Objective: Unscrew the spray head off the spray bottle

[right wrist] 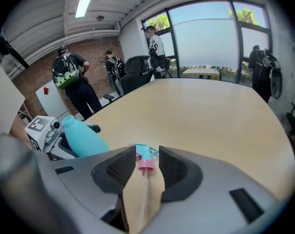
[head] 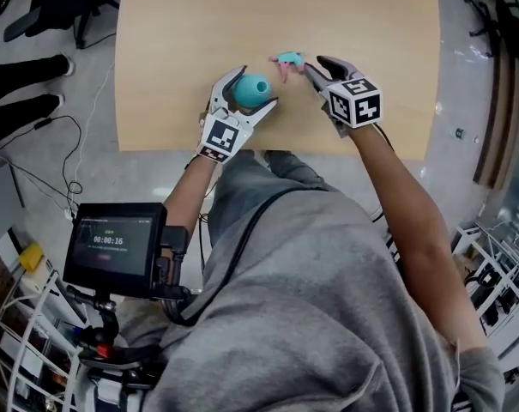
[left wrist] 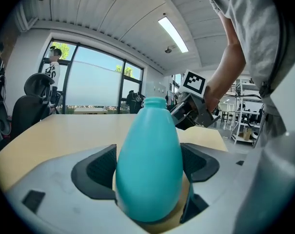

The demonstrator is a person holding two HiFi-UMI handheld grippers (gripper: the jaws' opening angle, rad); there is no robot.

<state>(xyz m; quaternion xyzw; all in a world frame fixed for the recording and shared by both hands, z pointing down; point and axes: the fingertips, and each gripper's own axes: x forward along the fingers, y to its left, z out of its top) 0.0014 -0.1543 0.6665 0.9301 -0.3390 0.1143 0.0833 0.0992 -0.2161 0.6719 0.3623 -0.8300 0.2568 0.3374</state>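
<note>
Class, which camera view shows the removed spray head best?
The right gripper view: the spray head sits close between the jaws, pink collar and tube visible. The head view shows it small; the left gripper view doesn't show it.

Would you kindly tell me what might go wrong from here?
The teal plastic bottle is open-necked and held by the left tongs on its smooth rounded body; it might slip or tip, spilling any contents. The right tongs pinch the teal spray head with pink collar only near their tips, so it might twist loose onto the wooden table.
</note>
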